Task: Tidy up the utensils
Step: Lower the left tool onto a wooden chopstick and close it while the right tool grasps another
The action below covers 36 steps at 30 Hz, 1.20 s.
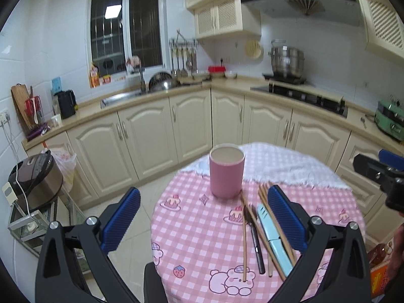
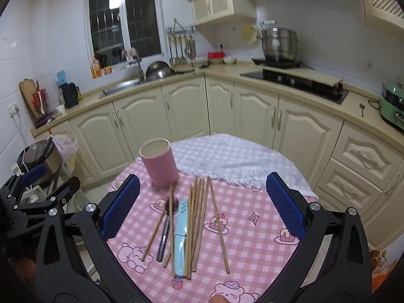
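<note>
A pink cylindrical holder (image 1: 226,173) (image 2: 158,162) stands upright and empty on the round table with a pink checked cloth (image 1: 202,229) (image 2: 252,247). In front of it lie several wooden chopsticks (image 2: 198,224) (image 1: 244,237), a light blue knife (image 2: 181,237) (image 1: 274,240) and a dark-handled spoon (image 2: 165,229) (image 1: 255,240). My left gripper (image 1: 203,217) is open and empty, above the table's left edge. My right gripper (image 2: 203,207) is open and empty, hovering over the utensils. Each gripper shows at the edge of the other's view: the right one (image 1: 378,171) and the left one (image 2: 32,189).
A white cloth (image 2: 227,159) covers the table's far half. A rice cooker (image 1: 35,176) sits on a low rack at the left. Cream kitchen cabinets (image 1: 176,126), a sink and a stove run behind the table.
</note>
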{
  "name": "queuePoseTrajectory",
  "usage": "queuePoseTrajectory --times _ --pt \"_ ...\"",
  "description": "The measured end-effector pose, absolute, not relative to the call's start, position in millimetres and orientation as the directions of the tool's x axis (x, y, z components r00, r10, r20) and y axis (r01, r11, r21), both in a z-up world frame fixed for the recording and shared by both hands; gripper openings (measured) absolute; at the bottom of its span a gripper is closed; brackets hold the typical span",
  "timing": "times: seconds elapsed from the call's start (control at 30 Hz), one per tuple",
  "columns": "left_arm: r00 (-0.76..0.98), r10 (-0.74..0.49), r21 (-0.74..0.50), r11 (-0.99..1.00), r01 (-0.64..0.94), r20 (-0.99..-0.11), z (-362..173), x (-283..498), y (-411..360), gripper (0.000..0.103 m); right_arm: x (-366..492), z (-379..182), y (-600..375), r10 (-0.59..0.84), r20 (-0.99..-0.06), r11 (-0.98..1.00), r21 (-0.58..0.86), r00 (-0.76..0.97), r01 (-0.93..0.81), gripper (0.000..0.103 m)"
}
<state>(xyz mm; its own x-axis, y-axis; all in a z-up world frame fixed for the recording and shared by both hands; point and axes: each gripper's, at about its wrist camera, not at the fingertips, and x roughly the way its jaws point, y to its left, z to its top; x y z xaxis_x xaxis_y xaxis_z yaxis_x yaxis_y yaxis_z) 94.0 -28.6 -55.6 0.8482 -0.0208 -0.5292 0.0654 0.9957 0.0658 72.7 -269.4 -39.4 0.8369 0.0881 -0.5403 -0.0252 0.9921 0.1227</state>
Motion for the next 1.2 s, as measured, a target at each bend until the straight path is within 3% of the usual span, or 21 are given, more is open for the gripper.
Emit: queuePoseTrajectory --times 0.27,0.57,0.97,1.2 --pt "0.717 -0.009 0.085 0.992 0.095 -0.697 -118.1 155.8 -38.4 0.099 126.6 -95.1 -288.4 0.091 -0.706 0.993 0.122 0.703 -0.006 0.098" --pt "0.585 0.014 0.134 0.978 0.162 -0.811 -179.9 202.3 -55.0 0.099 169.4 -156.7 -305.7 0.105 -0.837 0.993 0.12 0.536 -0.007 0.098" --pt "0.439 -0.011 0.116 0.959 0.261 -0.898 -232.4 241.9 -68.0 0.099 205.7 -196.1 -308.8 0.102 -0.906 0.995 0.095 0.411 -0.036 0.097" --pt "0.411 -0.021 0.112 0.949 0.296 -0.911 -240.7 256.6 -74.3 0.098 227.0 -209.4 -294.7 0.098 -0.929 0.994 0.074 0.356 -0.081 0.085"
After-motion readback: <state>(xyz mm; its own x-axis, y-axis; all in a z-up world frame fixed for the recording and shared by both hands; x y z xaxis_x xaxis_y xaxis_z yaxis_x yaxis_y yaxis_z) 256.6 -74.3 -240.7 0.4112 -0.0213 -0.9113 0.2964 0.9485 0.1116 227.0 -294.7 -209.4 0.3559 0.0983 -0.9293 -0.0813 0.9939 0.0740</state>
